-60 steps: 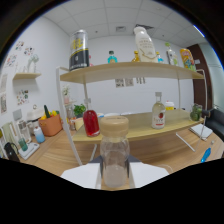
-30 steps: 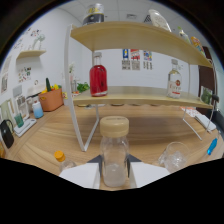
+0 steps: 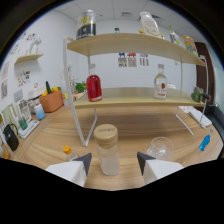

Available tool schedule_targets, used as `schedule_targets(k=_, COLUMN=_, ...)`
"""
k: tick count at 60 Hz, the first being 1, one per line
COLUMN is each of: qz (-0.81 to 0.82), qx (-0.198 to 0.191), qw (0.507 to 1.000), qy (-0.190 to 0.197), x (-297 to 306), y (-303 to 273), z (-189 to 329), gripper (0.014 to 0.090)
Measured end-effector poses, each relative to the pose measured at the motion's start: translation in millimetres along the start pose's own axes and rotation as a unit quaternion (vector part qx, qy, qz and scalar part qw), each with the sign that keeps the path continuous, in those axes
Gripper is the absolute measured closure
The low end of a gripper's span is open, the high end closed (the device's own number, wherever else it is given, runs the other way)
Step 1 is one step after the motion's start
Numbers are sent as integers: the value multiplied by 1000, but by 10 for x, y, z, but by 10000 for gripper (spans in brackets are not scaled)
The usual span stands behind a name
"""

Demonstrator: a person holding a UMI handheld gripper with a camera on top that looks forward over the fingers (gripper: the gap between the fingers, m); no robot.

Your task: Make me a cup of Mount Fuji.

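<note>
Setting: wooden table (image 3: 150, 127) carried a two-tier shelf (image 3: 130, 45) with a red bottle (image 3: 93, 88).
Gripper: gripper (image 3: 113, 161) fingers flanked a cork-lidded jar (image 3: 107, 150); whether they pressed it couldn't be told.
Glass: empty glass (image 3: 160, 147) stood just beside.
Advice: the jar should stay upright.

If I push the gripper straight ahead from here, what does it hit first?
The gripper already has the cork-lidded clear jar between its open jaws, so that moves with it or tips. Beyond it, probably the white shelf leg or the space under the lower shelf; depth is unclear.
</note>
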Motion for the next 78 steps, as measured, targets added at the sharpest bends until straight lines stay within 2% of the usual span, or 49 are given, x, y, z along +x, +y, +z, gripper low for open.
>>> schedule_targets(k=10, qz=9, qx=28, qw=999, qy=18, x=182, y=-414, z=-514, gripper=197)
schedule_targets(k=22, qz=17, qx=30, qw=998, qy=44, x=632, y=-602, z=-974, gripper=190)
schedule_targets(k=33, qz=17, qx=24, qw=997, qy=71, x=1140, y=-733, z=-1101, gripper=195)
schedule_targets(k=37, qz=15, qx=35, qw=997, qy=73, x=1276, y=-963, z=-1133, gripper=191)
schedule_targets(k=43, qz=15, qx=72, qw=995, qy=68, x=1421, y=-1540, z=-1180, gripper=193)
schedule_targets(k=52, qz=14, qx=118, qw=991, qy=63, x=1554, y=-2419, z=-1187, gripper=192)
schedule_targets(k=62, qz=19, qx=151, qw=988, qy=20, x=1353, y=-3139, z=-1057, gripper=192)
schedule_targets(k=67, qz=14, qx=168, qw=986, qy=11, x=1270, y=-3377, z=-925, gripper=194)
schedule_targets(k=78, qz=17, qx=156, qw=988, qy=7, x=1113, y=-3533, z=-454, gripper=197)
